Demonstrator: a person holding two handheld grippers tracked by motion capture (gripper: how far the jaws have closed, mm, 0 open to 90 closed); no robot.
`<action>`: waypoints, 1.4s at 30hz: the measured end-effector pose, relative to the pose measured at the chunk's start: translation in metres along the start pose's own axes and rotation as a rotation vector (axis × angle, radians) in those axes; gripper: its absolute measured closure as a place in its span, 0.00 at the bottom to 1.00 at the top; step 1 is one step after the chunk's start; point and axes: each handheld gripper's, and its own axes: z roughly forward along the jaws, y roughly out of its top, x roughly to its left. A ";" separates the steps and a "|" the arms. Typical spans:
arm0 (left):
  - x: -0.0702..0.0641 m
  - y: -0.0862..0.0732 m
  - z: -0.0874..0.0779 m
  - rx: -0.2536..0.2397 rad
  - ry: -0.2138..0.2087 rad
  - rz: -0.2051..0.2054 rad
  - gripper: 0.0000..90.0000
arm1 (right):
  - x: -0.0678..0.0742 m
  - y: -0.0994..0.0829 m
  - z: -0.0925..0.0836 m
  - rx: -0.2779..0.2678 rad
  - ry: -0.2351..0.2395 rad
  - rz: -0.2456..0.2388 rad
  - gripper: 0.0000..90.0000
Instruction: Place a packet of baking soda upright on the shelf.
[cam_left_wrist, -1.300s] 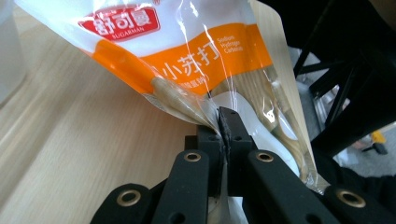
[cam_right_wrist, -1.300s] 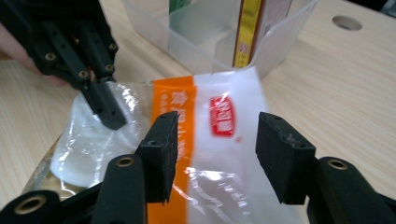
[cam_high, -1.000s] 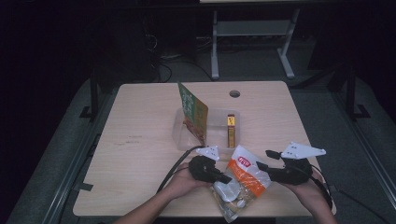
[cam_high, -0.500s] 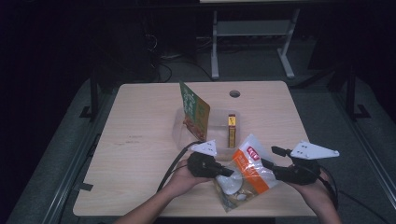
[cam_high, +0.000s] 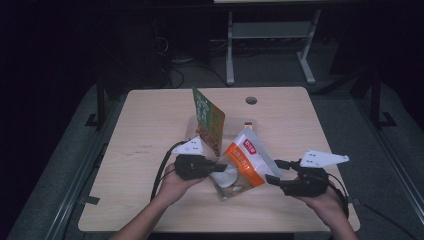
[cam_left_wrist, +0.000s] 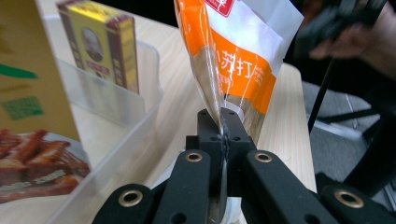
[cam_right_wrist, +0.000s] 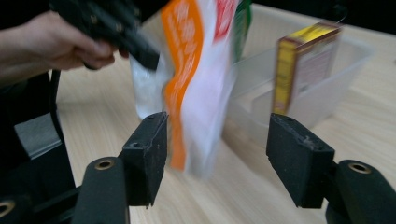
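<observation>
Dark room, wooden worktop (cam_high: 150, 125): left claw (cam_left_wrist: 223, 135) clamps snack bag (cam_high: 245, 162); right claw (cam_right_wrist: 217, 154) open, empty. Next: into clear bin (cam_left_wrist: 126, 116).

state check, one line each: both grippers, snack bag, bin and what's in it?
left gripper: shut on the snack bag's edge
right gripper: open, jaws have just been opening, apart from the bag
snack bag: lifted, tilted
clear bin: on the table
yellow box: upright in bin
green packet: upright in bin
</observation>
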 end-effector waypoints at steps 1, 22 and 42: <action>0.000 0.001 -0.003 -0.016 0.003 -0.003 1.00 | 0.000 0.000 0.004 0.006 0.006 0.000 0.43; 0.004 -0.003 -0.007 -0.091 0.003 -0.041 0.98 | 0.006 0.018 0.045 -0.094 0.191 -0.001 1.00; 0.001 -0.021 -0.028 0.042 0.156 0.018 0.46 | 0.005 0.024 0.024 -0.162 0.167 0.038 1.00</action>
